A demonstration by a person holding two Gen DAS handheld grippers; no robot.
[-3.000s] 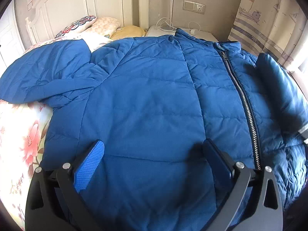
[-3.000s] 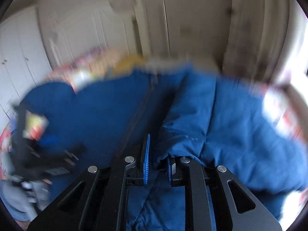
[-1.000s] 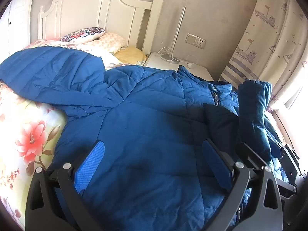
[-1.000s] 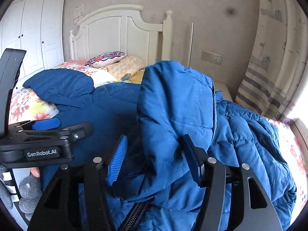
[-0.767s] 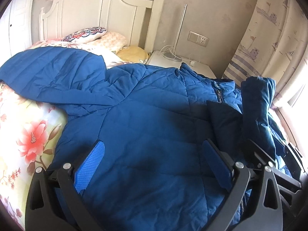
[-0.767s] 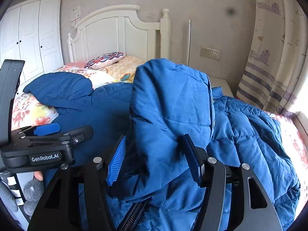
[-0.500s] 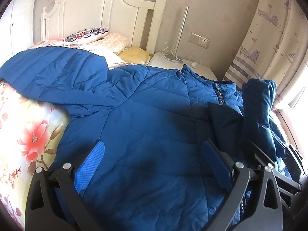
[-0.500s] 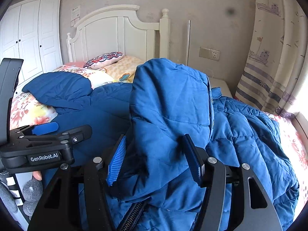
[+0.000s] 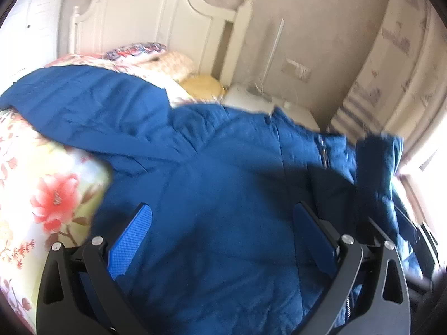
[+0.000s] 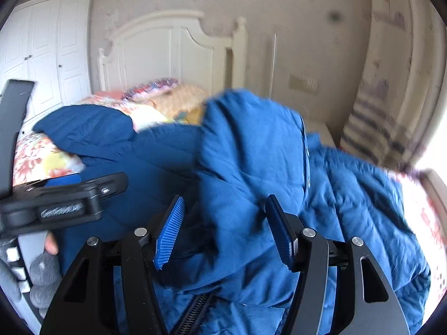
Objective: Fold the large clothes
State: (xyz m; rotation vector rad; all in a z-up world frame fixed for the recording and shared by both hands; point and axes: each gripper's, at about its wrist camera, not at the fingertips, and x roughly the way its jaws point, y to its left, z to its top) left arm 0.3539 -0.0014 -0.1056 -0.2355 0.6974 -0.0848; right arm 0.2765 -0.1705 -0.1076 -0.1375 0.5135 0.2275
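Observation:
A large blue puffer jacket lies front-up on the bed, zipper toward the right. Its left sleeve is spread out over the bedspread. My left gripper hovers open just above the jacket's lower front, nothing between its blue pads. The other sleeve stands raised over the jacket body. My right gripper is shut on that thick sleeve, with its jaws held half wide. In the left wrist view the same sleeve rises at the right. The left gripper shows at the left of the right wrist view.
The floral bedspread shows at the left, pillows lie by the white headboard. A white nightstand and a curtain stand beyond the jacket. White wardrobe doors are far left. A person's fingertip holds the left gripper.
Since three seconds ago the right gripper has lifted the sleeve upright and its jaws stand wider. Over the last second both grippers have hardly moved; the current frames are slightly blurred.

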